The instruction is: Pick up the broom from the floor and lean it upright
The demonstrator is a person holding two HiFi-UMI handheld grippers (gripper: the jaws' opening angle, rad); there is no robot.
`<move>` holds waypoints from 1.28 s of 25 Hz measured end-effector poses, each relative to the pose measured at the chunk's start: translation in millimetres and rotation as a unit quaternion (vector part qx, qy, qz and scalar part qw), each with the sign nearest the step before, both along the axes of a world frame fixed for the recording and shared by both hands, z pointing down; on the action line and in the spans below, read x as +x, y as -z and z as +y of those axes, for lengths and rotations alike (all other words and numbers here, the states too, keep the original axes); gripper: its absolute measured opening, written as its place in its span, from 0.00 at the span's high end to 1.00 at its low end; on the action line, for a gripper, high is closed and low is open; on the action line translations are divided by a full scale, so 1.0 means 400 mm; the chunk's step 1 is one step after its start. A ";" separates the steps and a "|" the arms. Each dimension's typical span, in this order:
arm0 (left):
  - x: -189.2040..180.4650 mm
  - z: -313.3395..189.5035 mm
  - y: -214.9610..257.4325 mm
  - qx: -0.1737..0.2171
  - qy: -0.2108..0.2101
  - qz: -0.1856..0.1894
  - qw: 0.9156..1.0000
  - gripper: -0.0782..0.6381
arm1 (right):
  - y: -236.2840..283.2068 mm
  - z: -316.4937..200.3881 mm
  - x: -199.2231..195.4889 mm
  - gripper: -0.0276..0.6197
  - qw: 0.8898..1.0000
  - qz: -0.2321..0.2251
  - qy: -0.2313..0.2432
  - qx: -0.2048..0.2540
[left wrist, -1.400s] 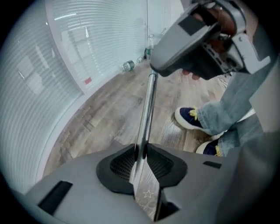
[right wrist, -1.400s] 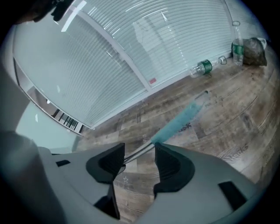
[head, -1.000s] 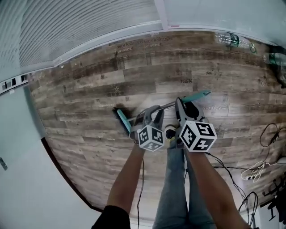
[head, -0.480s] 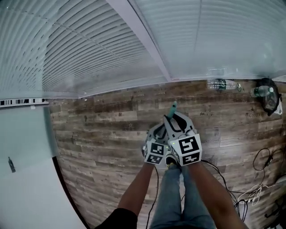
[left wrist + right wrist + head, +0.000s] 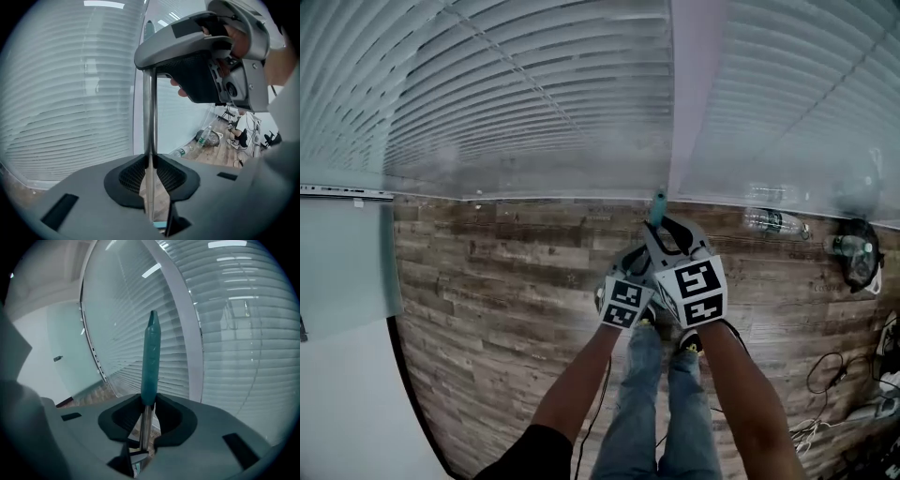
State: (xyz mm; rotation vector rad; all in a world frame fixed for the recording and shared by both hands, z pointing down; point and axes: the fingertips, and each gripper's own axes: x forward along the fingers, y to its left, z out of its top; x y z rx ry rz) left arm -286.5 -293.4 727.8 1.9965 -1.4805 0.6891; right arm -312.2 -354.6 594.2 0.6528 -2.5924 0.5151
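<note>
Item 1, broom [image 5: 658,202]. We find it upright in front of the person. Its teal grip rises just past the right gripper [image 5: 662,232], far side, with the tip in front of the foot of the white window post [image 5: 694,94].
- Right gripper view: the jaws are clamped on the bare metal shaft right below the teal grip [image 5: 151,357], which stands straight up from them.
- Left gripper view: the jaws of the left gripper [image 5: 636,267] are clamped on the same shaft [image 5: 149,117], lower down. The right gripper [image 5: 211,61] sits just above on the shaft.
- Head view: the two grippers are close together, left one nearer and lower.

Item 2, containers.
- One clear plastic bottle [image 5: 776,222] lies on the wooden floor [image 5: 506,281] at the far right, by the blinds [image 5: 487,94].
- A second bottle [image 5: 847,246] lies further right, against a dark bag [image 5: 864,267].
- We cannot tell what either bottle holds.

Item 3, cables [image 5: 830,370]. Loose on the floor, near right.

Item 4, change. A second ago the broom lay low and nearly level over the floor, brush end to the left, both grippers down on it. Now the shaft is vertical, the grippers are higher and the blinds fill the far half of the head view.
</note>
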 end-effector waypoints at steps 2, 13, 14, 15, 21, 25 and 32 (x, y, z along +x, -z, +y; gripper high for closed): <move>-0.042 -0.014 -0.008 -0.002 -0.011 0.000 1.000 0.77 | -0.010 -0.030 -0.031 0.80 1.000 -0.001 -0.016 -0.017; -0.152 -0.084 0.027 0.018 -0.012 -0.018 1.000 0.77 | 0.019 -0.100 -0.111 0.80 0.998 -0.034 -0.048 -0.011; -0.160 -0.081 0.029 0.020 -0.018 -0.026 0.999 0.77 | 0.020 -0.097 -0.107 0.80 0.998 -0.038 -0.055 -0.015; -0.167 -0.079 0.027 0.021 -0.022 -0.030 0.999 0.77 | 0.016 -0.098 -0.100 0.80 0.997 -0.041 -0.064 -0.022; -0.166 -0.098 -0.080 -0.003 -0.043 -0.046 0.998 0.77 | -0.111 -0.137 -0.069 0.80 0.990 -0.013 -0.117 -0.082; -0.160 -0.125 -0.122 -0.008 -0.058 -0.044 0.997 0.77 | -0.147 -0.157 -0.082 0.80 0.992 0.006 -0.107 -0.074; -0.156 -0.127 -0.132 -0.006 -0.060 -0.044 0.997 0.77 | -0.155 -0.158 -0.083 0.80 0.992 0.015 -0.106 -0.069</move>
